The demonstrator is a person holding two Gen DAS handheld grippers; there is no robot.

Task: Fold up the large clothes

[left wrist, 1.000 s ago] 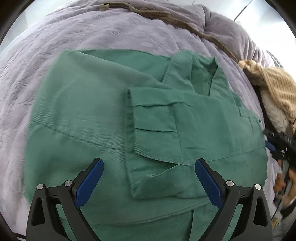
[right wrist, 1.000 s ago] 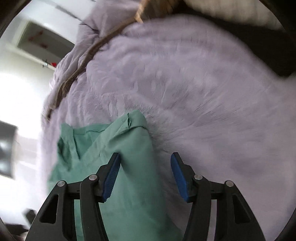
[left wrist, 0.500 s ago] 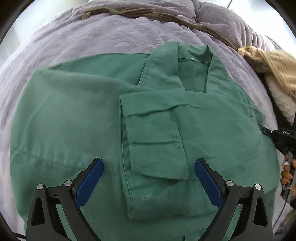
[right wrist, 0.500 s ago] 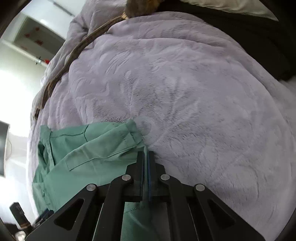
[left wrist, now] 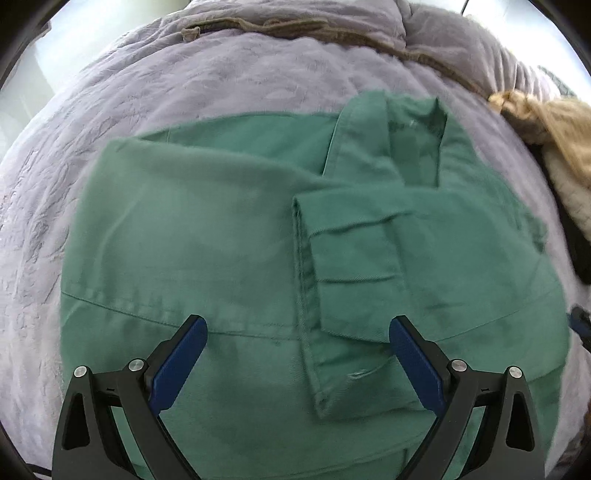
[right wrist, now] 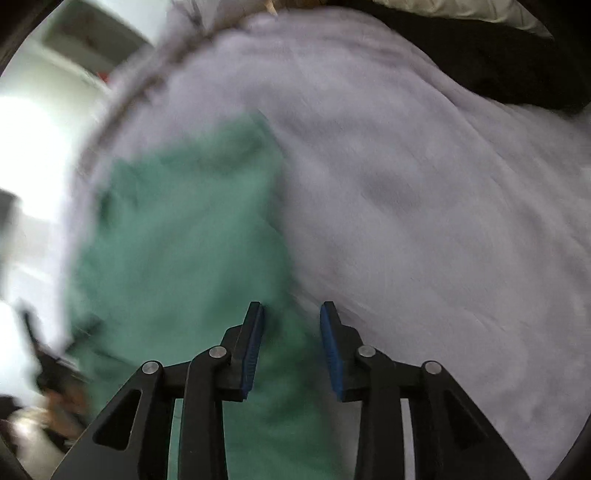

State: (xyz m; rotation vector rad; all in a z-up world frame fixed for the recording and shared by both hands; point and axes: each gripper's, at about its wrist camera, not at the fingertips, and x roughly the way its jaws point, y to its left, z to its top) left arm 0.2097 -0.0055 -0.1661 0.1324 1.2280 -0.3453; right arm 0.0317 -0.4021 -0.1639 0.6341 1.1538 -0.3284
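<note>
A green shirt lies spread on a lilac blanket, collar at the far right and one sleeve folded across its front. My left gripper hovers over the shirt's lower part, open wide, with nothing between its pads. The right wrist view is blurred by motion. There the shirt fills the left side. My right gripper is over the shirt's right edge with its jaws opening. Cloth shows below the gap, but the pads do not press on it.
A tan knitted garment lies at the blanket's right edge. A brown cord runs along the far side. Dark fabric lies at the upper right of the right wrist view. Bare blanket stretches to the right of the shirt.
The right gripper closed at the shirt's edge half a second ago; its jaws have since parted and it has swept sideways. The left gripper stayed open, and its view of the shirt shifted a little.
</note>
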